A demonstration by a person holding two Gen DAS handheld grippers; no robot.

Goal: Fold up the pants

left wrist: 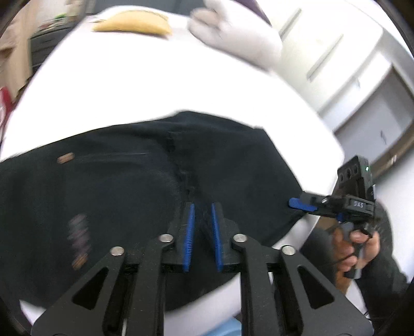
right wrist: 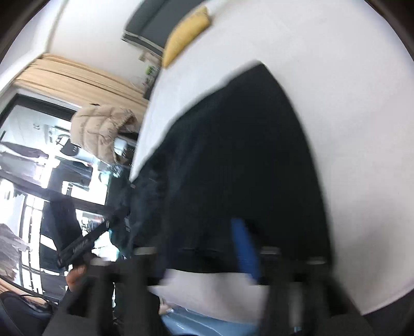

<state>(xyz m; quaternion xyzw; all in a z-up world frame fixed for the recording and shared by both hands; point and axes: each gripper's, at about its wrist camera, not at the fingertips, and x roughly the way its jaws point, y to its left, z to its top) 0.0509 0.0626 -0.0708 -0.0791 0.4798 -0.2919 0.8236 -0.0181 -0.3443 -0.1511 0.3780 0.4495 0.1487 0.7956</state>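
Note:
Black pants [left wrist: 124, 186] lie spread on a white surface [left wrist: 155, 85], with a brown patch near the waist and a frayed spot at the left. My left gripper [left wrist: 202, 206] hovers over their middle seam; its blue pads stand a narrow gap apart, and I only see dark cloth beneath. My right gripper [left wrist: 297, 204] reaches over the pants' right edge, held by a hand [left wrist: 354, 245]. In the blurred right wrist view the right gripper [right wrist: 194, 248] stands wide open, one blue pad [right wrist: 244, 248] showing, the pants [right wrist: 233, 155] under and between its fingers, not pinched.
A yellow cushion [left wrist: 134, 24] and a pale plush shape [left wrist: 238, 38] lie at the far end of the surface. White cabinets [left wrist: 362, 77] stand to the right. A beige puffer jacket [right wrist: 103, 129] hangs by a window on the left. Something light blue [right wrist: 207, 325] lies below the near edge.

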